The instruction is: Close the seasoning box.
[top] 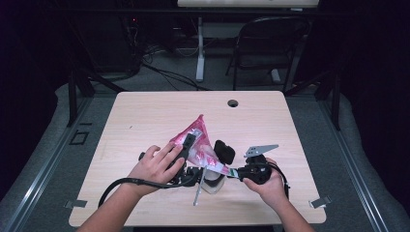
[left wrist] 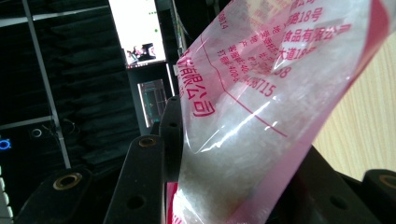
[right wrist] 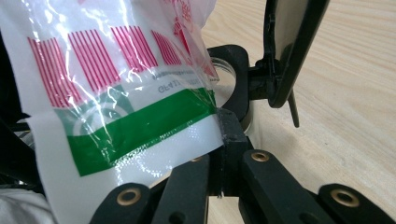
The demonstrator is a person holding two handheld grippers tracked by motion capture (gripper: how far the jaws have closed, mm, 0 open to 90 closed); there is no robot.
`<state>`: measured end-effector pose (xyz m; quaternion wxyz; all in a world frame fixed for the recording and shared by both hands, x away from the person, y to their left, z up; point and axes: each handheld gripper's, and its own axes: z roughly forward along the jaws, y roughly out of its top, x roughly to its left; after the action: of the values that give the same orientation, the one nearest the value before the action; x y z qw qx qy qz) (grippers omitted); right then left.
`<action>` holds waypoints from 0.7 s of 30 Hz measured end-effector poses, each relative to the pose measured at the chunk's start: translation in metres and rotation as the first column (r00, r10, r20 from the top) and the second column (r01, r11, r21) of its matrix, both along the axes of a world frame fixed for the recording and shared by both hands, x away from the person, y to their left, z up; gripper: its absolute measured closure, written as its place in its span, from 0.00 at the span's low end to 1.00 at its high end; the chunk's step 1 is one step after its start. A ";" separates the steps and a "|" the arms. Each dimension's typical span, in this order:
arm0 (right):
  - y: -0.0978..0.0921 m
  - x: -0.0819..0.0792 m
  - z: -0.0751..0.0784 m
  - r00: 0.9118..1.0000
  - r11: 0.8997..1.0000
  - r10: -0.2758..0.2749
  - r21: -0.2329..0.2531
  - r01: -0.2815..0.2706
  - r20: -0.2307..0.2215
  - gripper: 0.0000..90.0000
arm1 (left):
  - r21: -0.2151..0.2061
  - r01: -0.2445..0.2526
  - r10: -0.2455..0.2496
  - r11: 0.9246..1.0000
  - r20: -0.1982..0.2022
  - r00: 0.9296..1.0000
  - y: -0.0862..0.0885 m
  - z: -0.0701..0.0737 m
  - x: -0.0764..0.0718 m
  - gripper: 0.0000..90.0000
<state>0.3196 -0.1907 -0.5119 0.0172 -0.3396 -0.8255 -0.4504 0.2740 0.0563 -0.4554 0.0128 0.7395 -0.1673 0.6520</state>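
Both hand-held grippers pinch the pink-printed clear plastic bag of white granules (top: pixel 198 142) over a black-lidded glass jar (top: pixel 212 183) on the tabletop (top: pixel 145 116): left hand-held gripper (top: pixel 186 145) clamps its upper side, right hand-held gripper (top: pixel 232 171) its lower corner. Pouring seems unfinished; the bag looks full.

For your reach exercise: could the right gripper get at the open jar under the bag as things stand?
Probably not: the right gripper is shut on the bag corner, and the bag hangs across the jar mouth. It would have to let go first.
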 end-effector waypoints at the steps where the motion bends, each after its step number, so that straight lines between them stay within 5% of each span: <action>1: 0.000 0.000 0.000 1.000 1.000 0.000 0.000 0.000 0.001 1.00 | 0.001 0.000 0.000 1.000 0.001 1.000 0.000 0.000 0.000 0.74; 21: 0.000 0.000 0.000 1.000 1.000 -0.001 -0.005 0.001 0.003 1.00 | 0.007 0.005 -0.005 1.000 0.017 1.000 -0.001 0.000 -0.002 0.73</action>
<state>0.3194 -0.1909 -0.5117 0.0150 -0.3393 -0.8266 -0.4488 0.2720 0.0557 -0.4551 0.0104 0.7334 -0.1717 0.6577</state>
